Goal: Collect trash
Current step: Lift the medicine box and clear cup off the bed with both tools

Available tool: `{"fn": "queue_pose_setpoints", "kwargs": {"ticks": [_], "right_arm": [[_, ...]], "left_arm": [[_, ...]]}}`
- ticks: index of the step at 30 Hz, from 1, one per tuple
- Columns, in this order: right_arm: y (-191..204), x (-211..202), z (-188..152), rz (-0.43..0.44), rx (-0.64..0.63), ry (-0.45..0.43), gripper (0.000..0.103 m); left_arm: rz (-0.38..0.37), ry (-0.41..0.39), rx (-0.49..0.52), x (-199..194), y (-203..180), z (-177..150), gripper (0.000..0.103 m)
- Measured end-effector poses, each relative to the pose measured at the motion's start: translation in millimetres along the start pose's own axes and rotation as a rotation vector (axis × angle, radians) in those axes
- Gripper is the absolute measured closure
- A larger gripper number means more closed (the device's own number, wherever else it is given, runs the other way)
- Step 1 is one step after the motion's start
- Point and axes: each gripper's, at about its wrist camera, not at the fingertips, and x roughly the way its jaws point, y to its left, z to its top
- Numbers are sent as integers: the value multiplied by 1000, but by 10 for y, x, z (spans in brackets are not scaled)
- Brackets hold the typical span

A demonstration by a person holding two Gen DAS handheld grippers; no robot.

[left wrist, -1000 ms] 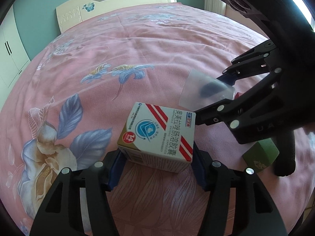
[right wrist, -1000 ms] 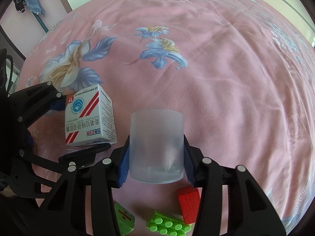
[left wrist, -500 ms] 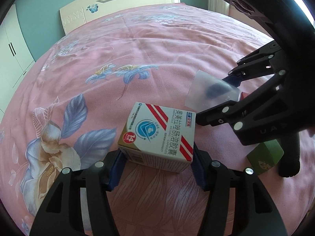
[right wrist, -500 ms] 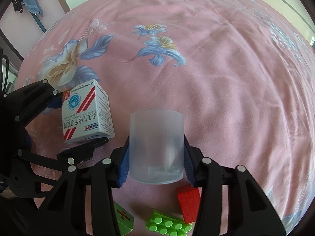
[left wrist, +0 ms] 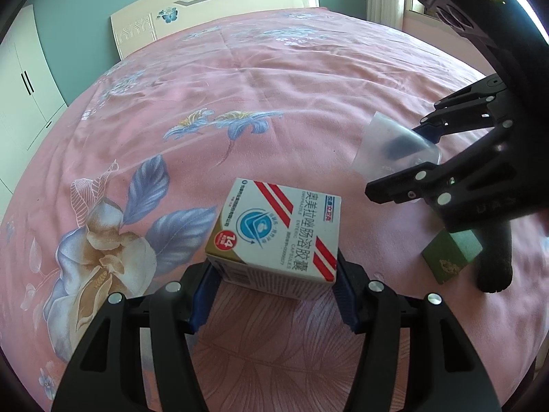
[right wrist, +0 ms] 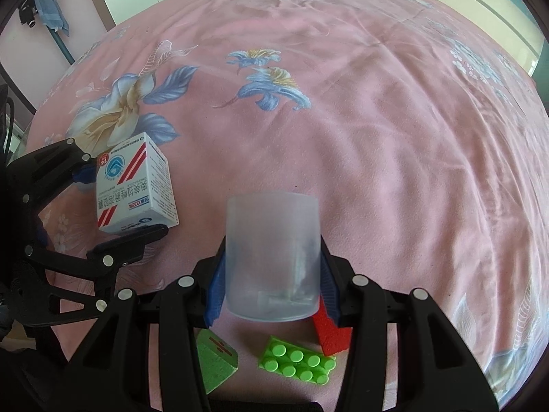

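My left gripper (left wrist: 274,285) is shut on a white medicine box (left wrist: 278,237) with red stripes and a blue logo, held above the pink bedspread. The box also shows in the right wrist view (right wrist: 135,189), with the left gripper (right wrist: 120,206) around it. My right gripper (right wrist: 271,285) is shut on a frosted translucent plastic cup (right wrist: 272,257), held above the bed. In the left wrist view the cup (left wrist: 391,151) sits between the right gripper's fingers (left wrist: 411,178) at the right.
A pink floral bedspread (right wrist: 377,120) fills both views. A red block (right wrist: 331,331), a green studded brick (right wrist: 296,358) and a green wedge block (right wrist: 216,357) lie on it below the cup. A dark green block (left wrist: 451,255) lies at the right. A headboard (left wrist: 219,10) stands far off.
Both grippers have risen a little above the bed with the box and the cup still held. The toys below the cup look farther away.
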Motion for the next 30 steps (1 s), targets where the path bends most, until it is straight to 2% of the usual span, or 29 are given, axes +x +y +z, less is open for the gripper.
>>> {"fn": "queue_pose_setpoints", "kwargs": {"ticks": [12,30], "right_arm": [[206,-672,-291,-30,19,-94,55],[792,-1534,-1293,-91,42,-154,55]], "left_arm": [[35,-34,-21,-493,26,-130,42],[87,-69,-43,-1502,-187,-715,42]]}}
